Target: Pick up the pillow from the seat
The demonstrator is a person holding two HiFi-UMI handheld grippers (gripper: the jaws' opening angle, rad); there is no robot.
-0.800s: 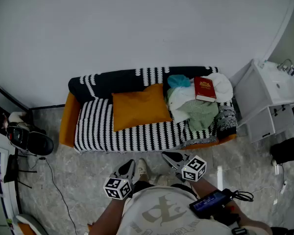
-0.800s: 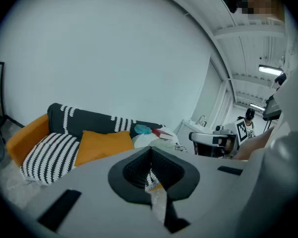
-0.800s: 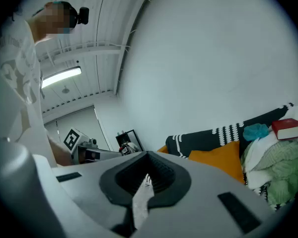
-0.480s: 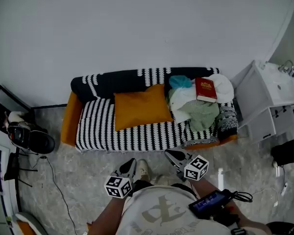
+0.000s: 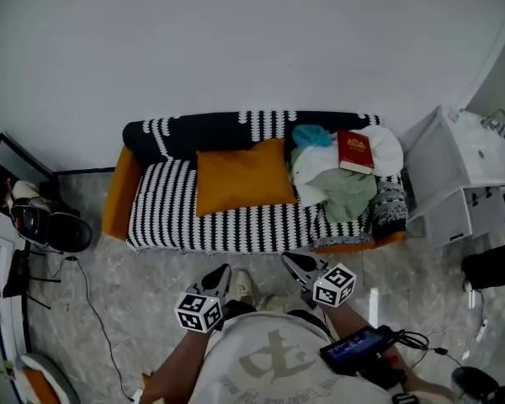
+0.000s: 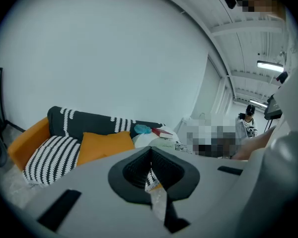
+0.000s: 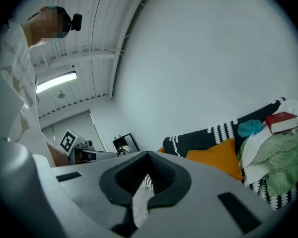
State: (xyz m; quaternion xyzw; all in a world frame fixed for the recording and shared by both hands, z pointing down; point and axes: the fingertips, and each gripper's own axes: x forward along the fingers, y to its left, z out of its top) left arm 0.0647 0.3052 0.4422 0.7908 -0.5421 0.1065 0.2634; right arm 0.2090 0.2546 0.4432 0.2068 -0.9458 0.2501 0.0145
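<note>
An orange pillow [image 5: 242,178] leans against the backrest in the middle of a small sofa [image 5: 177,217] with a black-and-white striped cover. It also shows in the left gripper view as the pillow [image 6: 102,144] and in the right gripper view as the pillow [image 7: 218,157]. My left gripper [image 5: 220,275] and my right gripper [image 5: 291,264] are held low near the person's body, in front of the sofa and well short of the pillow. Both are shut with nothing between their jaws.
A heap of clothes [image 5: 341,188] with a red book [image 5: 353,152] on top fills the sofa's right end. A white cabinet [image 5: 459,179] stands to the right. A dark shoe and frame [image 5: 46,230] lie on the floor at left, with a cable [image 5: 88,305] running forward.
The view has shifted slightly; the sofa sits a little higher in frame. Both grippers stay shut and low, about where they were.
</note>
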